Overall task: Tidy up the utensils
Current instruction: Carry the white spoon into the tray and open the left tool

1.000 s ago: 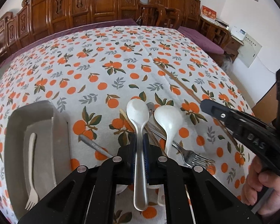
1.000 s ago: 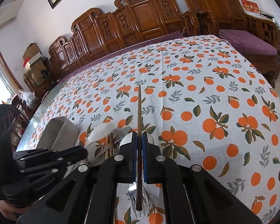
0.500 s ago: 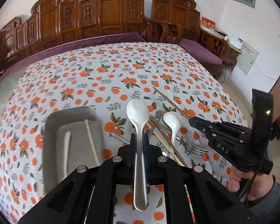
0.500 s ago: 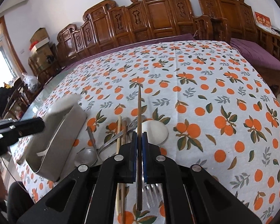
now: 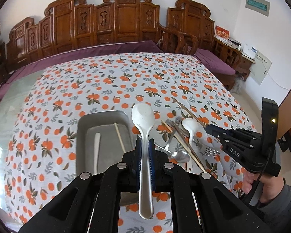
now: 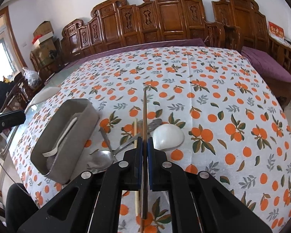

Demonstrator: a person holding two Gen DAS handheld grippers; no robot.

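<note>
My left gripper (image 5: 145,145) is shut on the handle of a white plastic spoon (image 5: 143,116), held in the air beside the right wall of the grey tray (image 5: 81,136). A white fork (image 5: 97,147) and a pale chopstick (image 5: 119,136) lie in the tray. My right gripper (image 6: 144,141) is shut on a dark brown chopstick (image 6: 144,112) above the loose pile. That pile holds a white spoon (image 6: 167,136), a metal spoon (image 6: 100,158), a pale chopstick (image 6: 135,128) and a metal fork (image 5: 207,150).
The table wears an orange-print cloth (image 6: 213,101); its far half is bare cloth. Carved wooden benches (image 5: 126,25) with purple cushions ring the far and right sides. A person's hand and grey sleeve (image 5: 275,190) hold the right gripper's handle.
The left gripper rose with the white spoon and swung toward the tray, which now sits in mid view. The right gripper lifted slightly and rolled with the chopstick still in it.
</note>
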